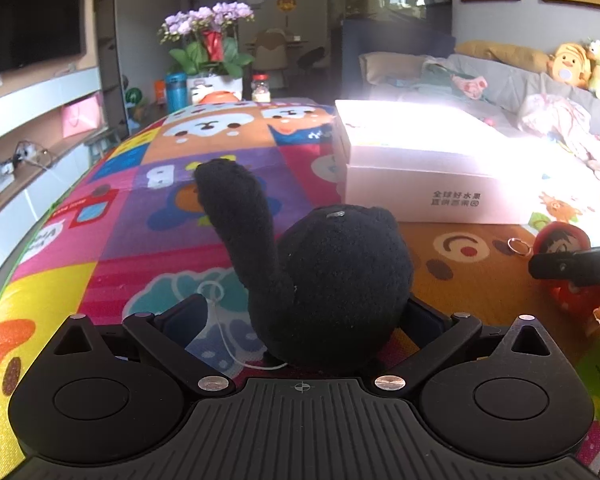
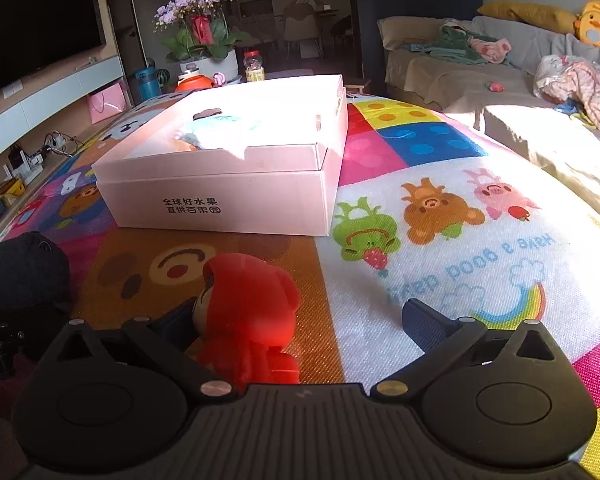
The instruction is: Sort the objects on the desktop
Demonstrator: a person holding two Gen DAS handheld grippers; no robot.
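I take the pink cardboard box as my landmark. The red figurine lies on the play mat on the near side of the box, well apart from its front wall and toward that wall's left half in the right wrist view. My right gripper stands at its widest, the figurine between the jaws but crowded against the left finger, with a bare gap to the right one; nothing is pinched. I judge the figurine's long axis runs roughly along the gripper's pointing line, head toward the box, so before closing I would want to shift sideways to centre it. The black plush toy sits between the fingers of my left gripper, also on the near side of the box and left of the figurine; the pads are mostly hidden behind it, so I cannot tell whether they press on it. Its long tail-like limb points up and toward the box. The right hand is plainly the nearer one for the figurine. The box front carries two printed lines, 全球好水果 and 直供百果园; the mat reads "Have a good day", upside down from here.
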